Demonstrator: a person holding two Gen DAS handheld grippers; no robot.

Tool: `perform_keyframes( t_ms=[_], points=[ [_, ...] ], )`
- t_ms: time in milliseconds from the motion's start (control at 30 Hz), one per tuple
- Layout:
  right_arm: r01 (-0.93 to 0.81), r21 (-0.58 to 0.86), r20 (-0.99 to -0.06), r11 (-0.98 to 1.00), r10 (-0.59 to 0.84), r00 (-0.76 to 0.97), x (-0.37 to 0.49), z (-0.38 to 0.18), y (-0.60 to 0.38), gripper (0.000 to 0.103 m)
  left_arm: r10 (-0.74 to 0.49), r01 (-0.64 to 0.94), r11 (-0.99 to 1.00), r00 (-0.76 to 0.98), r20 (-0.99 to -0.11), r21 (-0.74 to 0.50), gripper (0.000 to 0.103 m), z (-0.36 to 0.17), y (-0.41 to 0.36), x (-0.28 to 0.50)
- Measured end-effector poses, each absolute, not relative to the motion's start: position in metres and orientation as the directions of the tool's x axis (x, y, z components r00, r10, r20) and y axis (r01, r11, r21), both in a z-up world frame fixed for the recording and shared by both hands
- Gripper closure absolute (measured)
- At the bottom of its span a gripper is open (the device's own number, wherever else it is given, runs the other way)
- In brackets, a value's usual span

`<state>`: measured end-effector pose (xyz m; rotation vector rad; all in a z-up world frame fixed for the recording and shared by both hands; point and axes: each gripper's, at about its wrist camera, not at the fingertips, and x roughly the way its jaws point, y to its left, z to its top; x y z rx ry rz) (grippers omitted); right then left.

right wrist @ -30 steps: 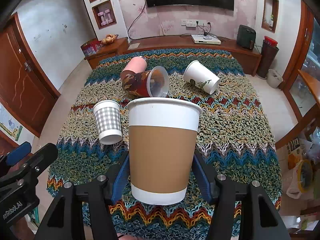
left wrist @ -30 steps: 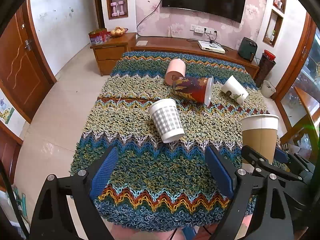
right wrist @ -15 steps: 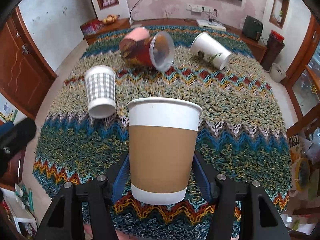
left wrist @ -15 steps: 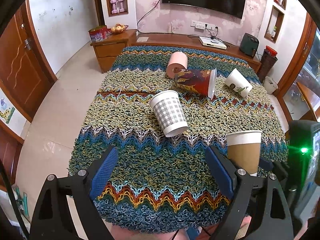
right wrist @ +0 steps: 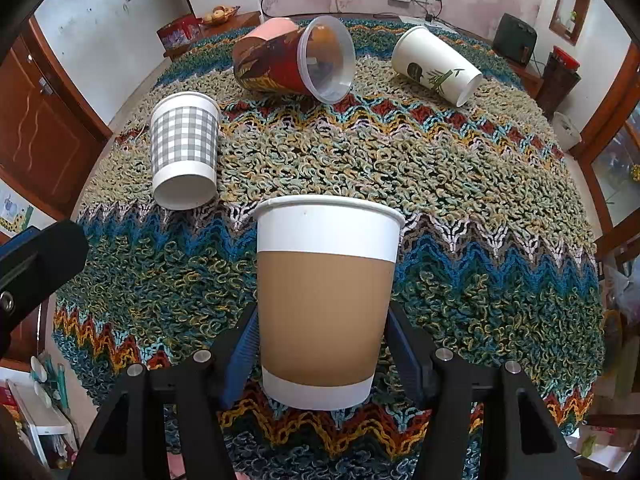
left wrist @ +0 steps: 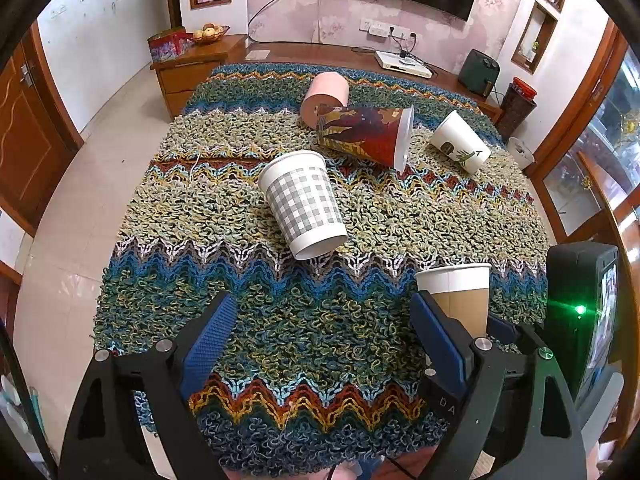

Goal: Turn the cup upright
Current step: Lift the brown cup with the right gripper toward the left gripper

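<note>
Brown-sleeved paper cup (right wrist: 326, 304) is sitting upright between the blue pads of my right gripper (right wrist: 320, 344), rim up, and I am holding it low over the near part of the knitted zigzag cloth (right wrist: 460, 184); whether its base is touching the yarn I cannot tell. From my left wrist view it is showing just beyond my right pad, well short of the other cups. My left gripper (left wrist: 320, 340) is hanging with its jaws spread wide, carrying nothing.

Farther out, the checked cup (right wrist: 184, 148) is lying on its side to the left, and the red patterned cup (right wrist: 292, 64), the pink cup (left wrist: 325, 94) behind it and the white leaf-print cup (right wrist: 434, 66) are lying tipped near the far edge.

My worry is the loopy, uneven cloth: if I am letting go while the base is sitting crooked on a ridge of yarn, the light cup could topple again. Squeezing too hard could also dent its thin wall.
</note>
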<state>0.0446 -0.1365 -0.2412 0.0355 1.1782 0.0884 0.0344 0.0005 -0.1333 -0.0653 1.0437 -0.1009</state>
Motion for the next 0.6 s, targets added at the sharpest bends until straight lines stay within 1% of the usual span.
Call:
perform_keyframes(
  t_ms=[267, 300, 367, 433, 600],
  points=[
    [-0.066, 0.124, -0.928, 0.99, 0.14, 0.346, 0.0494, -0.2498, -0.1346, 0.04, -0.114, 0.052, 0.993, 0.495, -0.862, -0.102, 0.013, -0.1359, 0.0013, 0.0355],
    [-0.066, 0.132, -0.928, 0.989, 0.147, 0.344, 0.0495, -0.2501, -0.1346, 0.039, -0.114, 0.051, 0.993, 0.496, -0.861, -0.102, 0.013, -0.1358, 0.0018, 0.0354],
    [-0.068, 0.142, -0.925, 0.987, 0.157, 0.346, 0.0493, -0.2496, -0.1347, 0.033, -0.113, 0.051, 0.994, 0.498, -0.86, -0.101, 0.013, -0.1356, 0.002, 0.0354],
    [-0.07, 0.156, -0.919, 0.985, 0.17, 0.356, 0.0479, -0.2473, -0.1352, 0.031, -0.113, 0.052, 0.994, 0.501, -0.858, -0.1, 0.013, -0.1352, 0.0019, 0.0345],
    [-0.078, 0.166, -0.915, 0.983, 0.183, 0.36, 0.0425, -0.2413, -0.1354, 0.031, -0.112, 0.055, 0.994, 0.507, -0.855, -0.097, 0.013, -0.1315, 0.0015, 0.0331]
  ],
)
